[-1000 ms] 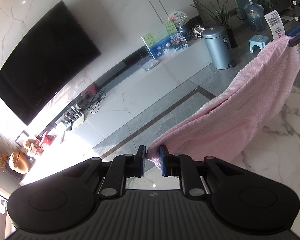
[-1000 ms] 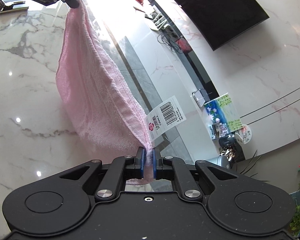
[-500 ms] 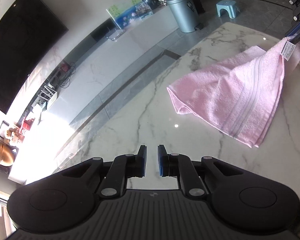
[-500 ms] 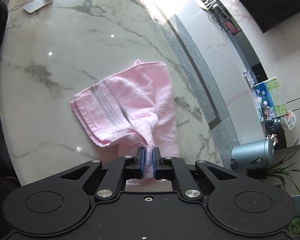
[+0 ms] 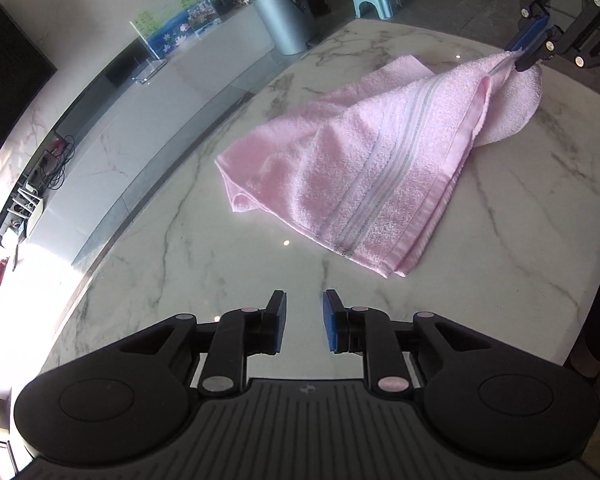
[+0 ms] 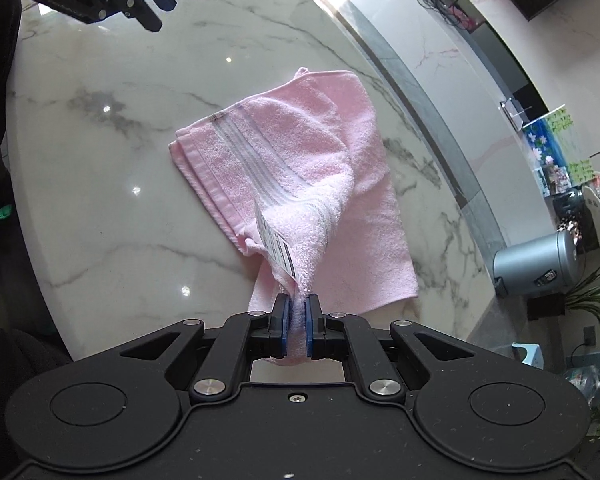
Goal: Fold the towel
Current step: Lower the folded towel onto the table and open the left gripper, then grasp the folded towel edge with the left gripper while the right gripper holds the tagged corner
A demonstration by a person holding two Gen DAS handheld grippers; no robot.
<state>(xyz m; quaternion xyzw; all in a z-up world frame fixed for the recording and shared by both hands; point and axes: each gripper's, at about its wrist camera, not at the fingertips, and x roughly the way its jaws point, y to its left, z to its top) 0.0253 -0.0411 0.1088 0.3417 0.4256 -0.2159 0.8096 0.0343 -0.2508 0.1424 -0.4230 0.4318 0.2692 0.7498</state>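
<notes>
The right hand-held gripper (image 6: pixel 297 322) pinches 1 corner of the towel (image 6: pixel 300 168), low in its own view; the rest lies rumpled on the bench (image 6: pixel 100 160). The left hand-held gripper (image 5: pixel 304 320) is opening, with nothing between its jaws. Best to lay the held corner flat over the far edge before letting go, then smooth the fold.
</notes>
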